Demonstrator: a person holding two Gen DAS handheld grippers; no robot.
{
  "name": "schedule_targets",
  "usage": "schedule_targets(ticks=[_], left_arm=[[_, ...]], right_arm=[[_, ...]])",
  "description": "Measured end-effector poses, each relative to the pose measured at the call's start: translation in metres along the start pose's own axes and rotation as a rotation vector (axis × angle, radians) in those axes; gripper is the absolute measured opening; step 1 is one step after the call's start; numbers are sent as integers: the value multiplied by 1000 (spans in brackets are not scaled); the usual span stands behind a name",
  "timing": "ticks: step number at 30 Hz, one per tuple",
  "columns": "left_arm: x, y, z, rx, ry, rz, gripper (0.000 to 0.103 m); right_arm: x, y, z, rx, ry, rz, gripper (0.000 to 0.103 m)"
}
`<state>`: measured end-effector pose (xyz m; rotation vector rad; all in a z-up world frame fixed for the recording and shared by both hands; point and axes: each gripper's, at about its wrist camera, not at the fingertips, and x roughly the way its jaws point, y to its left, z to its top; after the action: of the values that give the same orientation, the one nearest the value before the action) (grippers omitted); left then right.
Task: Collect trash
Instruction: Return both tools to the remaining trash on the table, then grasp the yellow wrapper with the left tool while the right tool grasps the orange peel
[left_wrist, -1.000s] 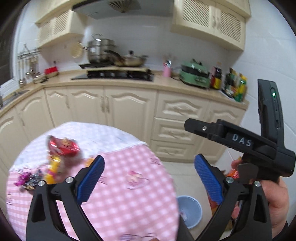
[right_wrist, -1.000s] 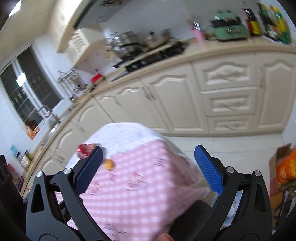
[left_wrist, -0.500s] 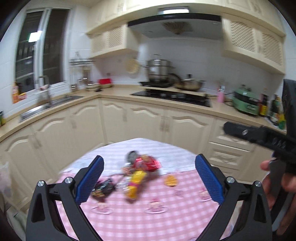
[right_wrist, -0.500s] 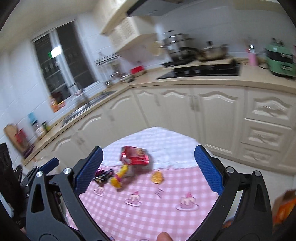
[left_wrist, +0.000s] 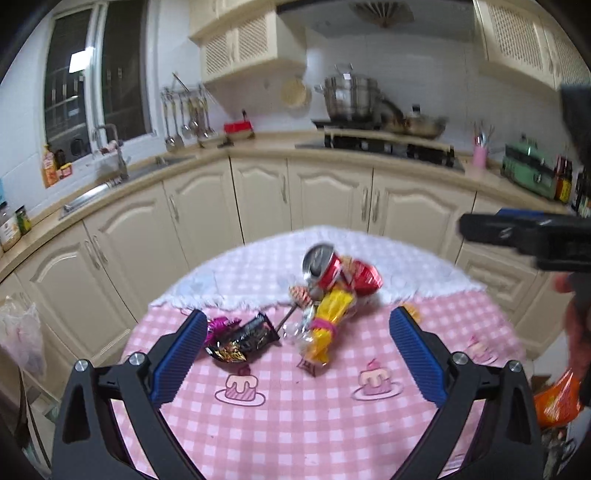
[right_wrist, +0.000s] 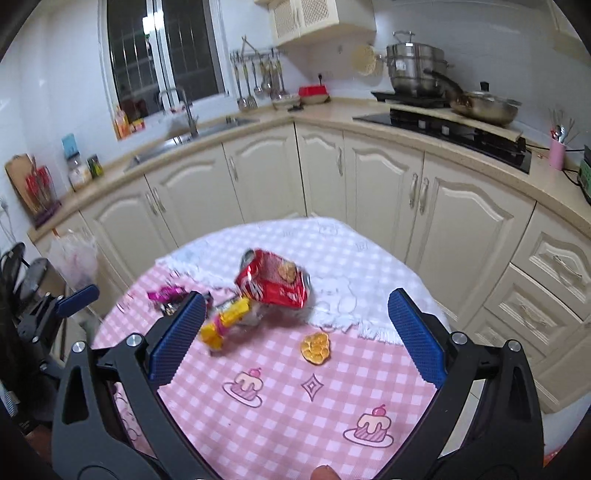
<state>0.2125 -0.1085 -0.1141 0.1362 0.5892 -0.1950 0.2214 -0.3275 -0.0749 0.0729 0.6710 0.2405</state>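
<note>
Trash lies in a heap on a round table with a pink checked cloth (left_wrist: 295, 417): a crushed red can (left_wrist: 320, 266), a red snack bag (right_wrist: 275, 283), a yellow wrapper (left_wrist: 327, 325), a black wrapper (left_wrist: 243, 338), a purple wrapper (left_wrist: 218, 326) and an orange peel (right_wrist: 316, 348). My left gripper (left_wrist: 297, 354) is open and empty, hovering above the near side of the heap. My right gripper (right_wrist: 293, 341) is open and empty, above the table near the peel. The right gripper's body also shows in the left wrist view (left_wrist: 528, 236).
Cream kitchen cabinets and a counter (right_wrist: 424, 136) ring the table, with a sink (right_wrist: 177, 142), a stove with pots (right_wrist: 417, 74) and bottles. A white plastic bag (left_wrist: 20, 336) hangs at the left. An orange package (left_wrist: 557, 398) sits low at the right.
Both grippers have swung left and come over the table, so the trash heap now lies between the fingers in each view. Both stay open. The blue bin has left the left view.
</note>
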Motion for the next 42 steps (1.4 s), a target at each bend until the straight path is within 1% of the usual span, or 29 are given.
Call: schedule_targets(ticks=[3, 5, 7, 9, 12, 15, 16, 17, 18, 19, 20, 21, 23, 24, 25, 26, 27, 28, 29, 30, 31, 34, 37, 42], left_arm=[[34, 2, -4, 64, 64, -50, 97], [51, 1, -6, 110, 80, -95, 97], [68, -3, -9, 156, 103, -111, 97], [86, -7, -13, 189, 136, -137, 97], [101, -9, -17, 198, 151, -168, 97], [120, -11, -18, 175, 165, -212, 96], [124, -11, -17, 167, 173, -219, 92], [128, -11, -18, 158, 182, -230, 74], [134, -10, -18, 147, 214, -253, 64], [139, -8, -20, 136, 234, -263, 47], [142, -5, -21, 120, 247, -265, 38], [143, -2, -21, 110, 246, -265, 38], [142, 7, -21, 65, 251, -300, 36], [140, 13, -22, 35, 251, -310, 35], [139, 17, -22, 22, 251, -309, 35], [138, 20, -23, 12, 250, -304, 35], [135, 23, -22, 2, 248, -300, 35], [132, 27, -23, -12, 245, -298, 35], [128, 29, -23, -20, 242, -299, 35], [123, 30, -24, -24, 236, -300, 35], [119, 31, -25, -25, 231, -298, 35], [108, 33, -26, -41, 216, -305, 35], [98, 34, -27, -51, 204, -300, 35], [80, 34, -23, -73, 175, -317, 35]], right_arm=[[11, -3, -8, 34, 33, -52, 97], [18, -6, -14, 57, 44, -92, 97], [29, -11, -19, 92, 75, -135, 97], [40, -13, -23, 97, 106, -154, 97], [58, -13, -29, 65, 157, -183, 97], [76, -16, -33, 58, 203, -196, 97], [80, -17, -35, 56, 212, -193, 97], [84, -18, -36, 54, 221, -191, 97], [89, -18, -38, 53, 233, -187, 97], [94, -18, -40, 50, 243, -181, 97], [99, -18, -42, 46, 252, -175, 97], [102, -18, -44, 44, 259, -174, 97], [110, -18, -47, 45, 267, -161, 97], [113, -18, -48, 43, 268, -152, 93], [117, -16, -49, 38, 271, -147, 86], [124, -15, -51, 30, 283, -144, 82], [130, -14, -53, 25, 300, -140, 71], [137, -14, -57, 21, 324, -133, 53], [143, -14, -62, 24, 343, -128, 43], [141, -12, -63, 16, 321, -137, 39], [139, -10, -65, 13, 317, -136, 36], [133, -11, -67, 29, 303, -112, 34], [123, -14, -69, 61, 287, -77, 34], [100, -15, -68, 79, 248, -57, 34]])
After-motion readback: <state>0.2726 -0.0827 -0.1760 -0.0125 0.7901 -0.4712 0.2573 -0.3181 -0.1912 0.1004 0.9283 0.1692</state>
